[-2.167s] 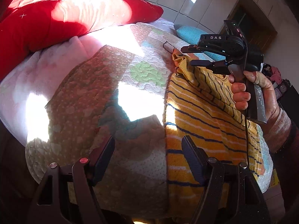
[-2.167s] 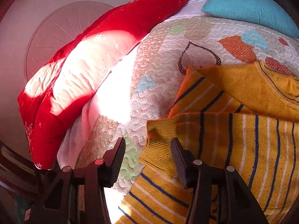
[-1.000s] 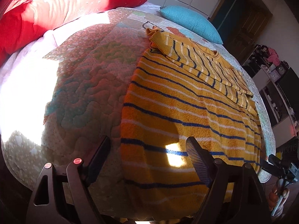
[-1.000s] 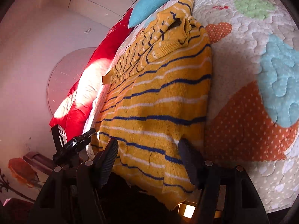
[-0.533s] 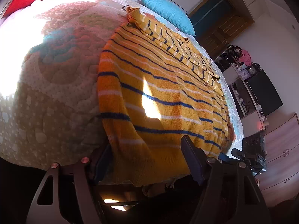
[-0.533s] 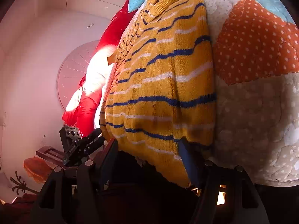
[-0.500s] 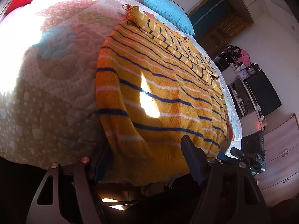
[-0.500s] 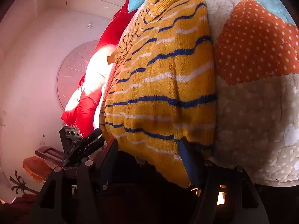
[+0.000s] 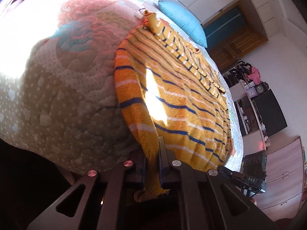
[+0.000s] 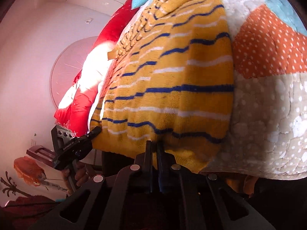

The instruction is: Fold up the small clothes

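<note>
A yellow knit sweater [image 9: 172, 99] with blue and white stripes lies flat on the quilted bed, its hem hanging over the near edge. Its sleeves are folded across the far end. My left gripper [image 9: 152, 153] is shut on the hem at the sweater's left corner. My right gripper [image 10: 154, 149] is shut on the hem of the same sweater [image 10: 172, 76] near its right corner. Each gripper shows in the other's view: the right gripper [image 9: 247, 178] and the left gripper [image 10: 76, 143], both at the bed's edge.
The patchwork quilt [image 9: 57, 95] covers the bed. A blue pillow [image 9: 182, 23] and a red blanket [image 10: 80, 103] lie at the head end. A wardrobe, a dark cabinet [image 9: 268, 111] and drawers stand to the right of the bed.
Both grippers were open around the hem half a second ago and have now closed on it. Before that they moved from the sleeves down to the bed's near edge.
</note>
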